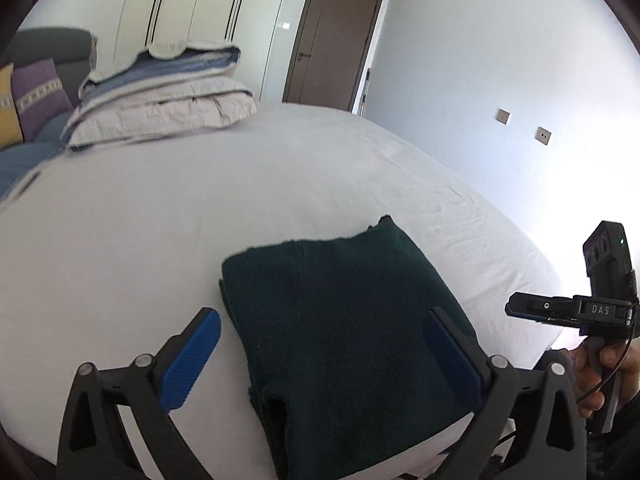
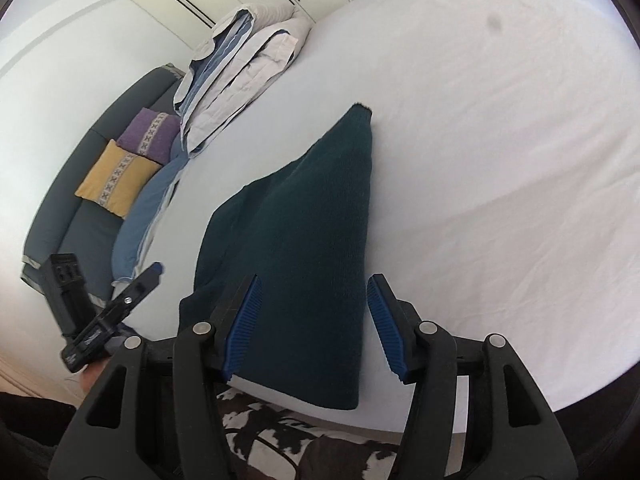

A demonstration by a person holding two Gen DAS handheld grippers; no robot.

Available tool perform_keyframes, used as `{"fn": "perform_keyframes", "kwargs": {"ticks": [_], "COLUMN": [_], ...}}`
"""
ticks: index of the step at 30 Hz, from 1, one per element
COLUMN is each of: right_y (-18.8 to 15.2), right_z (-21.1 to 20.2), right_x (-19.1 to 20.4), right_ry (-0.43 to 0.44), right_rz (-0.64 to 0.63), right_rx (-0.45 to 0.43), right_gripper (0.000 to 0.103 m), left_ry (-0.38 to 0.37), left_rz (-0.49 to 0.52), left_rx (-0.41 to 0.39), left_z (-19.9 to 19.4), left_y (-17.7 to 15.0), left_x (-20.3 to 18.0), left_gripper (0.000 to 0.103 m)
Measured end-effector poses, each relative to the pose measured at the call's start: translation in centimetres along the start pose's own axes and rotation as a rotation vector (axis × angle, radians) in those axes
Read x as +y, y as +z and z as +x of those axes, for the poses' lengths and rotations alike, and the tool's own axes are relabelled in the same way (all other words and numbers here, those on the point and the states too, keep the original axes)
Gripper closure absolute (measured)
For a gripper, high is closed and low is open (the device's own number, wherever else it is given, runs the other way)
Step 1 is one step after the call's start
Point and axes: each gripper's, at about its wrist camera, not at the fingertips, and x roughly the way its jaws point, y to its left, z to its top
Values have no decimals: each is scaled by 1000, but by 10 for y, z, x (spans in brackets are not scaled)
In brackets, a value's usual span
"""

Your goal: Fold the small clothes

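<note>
A wide bed (image 1: 280, 184) with a plain white sheet fills both views. Far beyond the fingers, at its head end, sits a stack of folded bedding (image 1: 160, 96) in pale grey and blue, with a purple cushion (image 2: 150, 134) and a yellow cushion (image 2: 116, 184) against a dark grey headboard (image 2: 80, 152). Behind them stand white wardrobes (image 1: 192, 8), a brown door (image 1: 332, 44) and a white wall with two small sockets (image 1: 543, 135).

The dark green garment (image 1: 344, 320) lies folded into a flat oblong near the bed's near edge, several layers showing along its left side. It lies below and between the fingers of the left gripper (image 1: 320, 356), whose blue pads stand spread wide and clear of the cloth. The right gripper (image 2: 316, 328) hangs over the same garment with its fingers partly apart, gripping nothing; the cloth shows between and beyond them.

The garment's near end is cut off by the gripper frames in the left view. Whether the right gripper's left pad touches the cloth cannot be made out. A hand (image 1: 608, 364) holding the right gripper shows only in part. Below the bed edge a black-and-white patterned floor covering (image 2: 280, 432) is mostly hidden.
</note>
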Motion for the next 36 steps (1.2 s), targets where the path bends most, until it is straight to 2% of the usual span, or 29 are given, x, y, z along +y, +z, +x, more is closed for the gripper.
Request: {"fn": "perform_keyframes", "kwargs": {"ticks": [3, 6, 8, 11, 13, 15, 18, 20, 23, 27, 29, 33, 36], "right_y": [9, 11, 8, 4, 5, 9, 14, 18, 23, 30, 28, 20, 15], "right_z": [-19, -43, -62, -89, -103, -116, -133, -138, -133, -88, -63, -30, -15], "right_x": [31, 66, 88, 113, 126, 134, 142, 144, 141, 124, 116, 106, 104], "right_ry": [-119, -235, -270, -276, -286, -253, -222, -208, -208, -318, -366, -399, -419], "right_rz": [-120, -251, -321, -396, -407, -390, -336, -311, -273, -213, -202, -179, -171], "right_rx": [-81, -210, -331, -483, -539, -575, -609, -598, -527, -344, -252, -136, -100], "right_gripper": [44, 29, 12, 2, 1, 1, 1, 0, 0, 0, 0, 0, 0], "left_ry": [112, 237, 314, 356, 377, 340, 355, 374, 370, 351, 373, 389, 380], "left_rz": [68, 91, 81, 59, 49, 45, 28, 24, -13, -70, -72, -94, -119], "left_rx": [-58, -150, -251, -364, -329, -255, -251, -205, -107, 54, 128, 218, 242], "left_z": [-18, -40, -63, -99, -110, -109, -108, -97, -75, -40, -23, -5, -2], "left_y": [9, 20, 29, 39, 52, 65, 68, 64, 49, 24, 10, -9, -15], "left_x": [-12, -21, -25, -28, -27, -22, -18, -17, -13, -4, 0, 9, 14], "left_gripper": [0, 0, 0, 0, 0, 0, 0, 0, 0, 0, 0, 0, 0]}}
